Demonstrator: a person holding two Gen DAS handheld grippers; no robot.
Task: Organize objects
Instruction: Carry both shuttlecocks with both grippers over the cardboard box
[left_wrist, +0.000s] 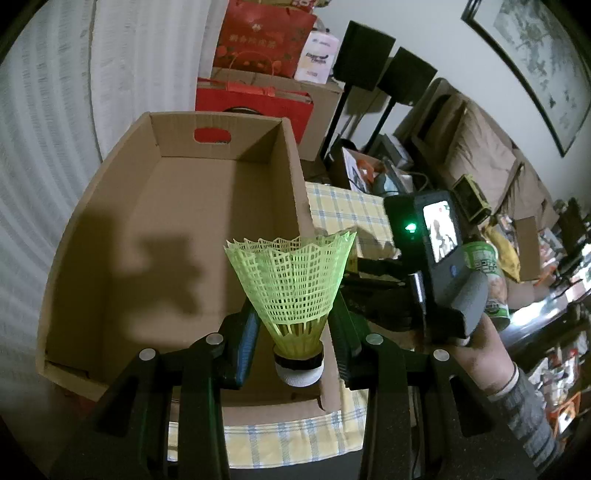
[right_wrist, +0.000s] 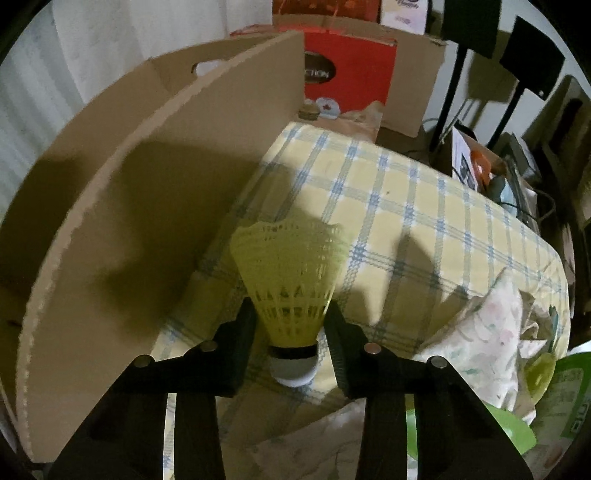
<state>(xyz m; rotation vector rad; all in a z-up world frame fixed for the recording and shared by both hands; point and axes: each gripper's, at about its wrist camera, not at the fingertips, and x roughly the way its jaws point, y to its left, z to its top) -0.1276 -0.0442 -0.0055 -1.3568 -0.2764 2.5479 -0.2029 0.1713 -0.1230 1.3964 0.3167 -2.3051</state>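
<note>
Left wrist view shows my left gripper (left_wrist: 295, 332) pinching a yellow-green shuttlecock (left_wrist: 291, 284) low on its skirt, cork toward me and the open skirt pointing away, so its long axis runs straight along my fingers. It hangs over the near corner of the open cardboard box (left_wrist: 166, 221), above the box's right wall, with the bare floor of the box lying ahead and to the left. My right hand (left_wrist: 480, 350) shows just right of that box, over the checked cloth (left_wrist: 351, 210). From the right wrist, my right gripper (right_wrist: 291, 328) has its fingers set against a second shuttlecock (right_wrist: 288, 280) in the same pose, cork near me and skirt forward; the pads look pressed on its lower skirt, so I judge it gripped. This one is outside the box, over the cloth, with the box's right wall rising immediately to its left. By my reckoning the left is nearer to dropping its load: it needs only a short carry forward and left, while the right must first clear that wall.
</note>
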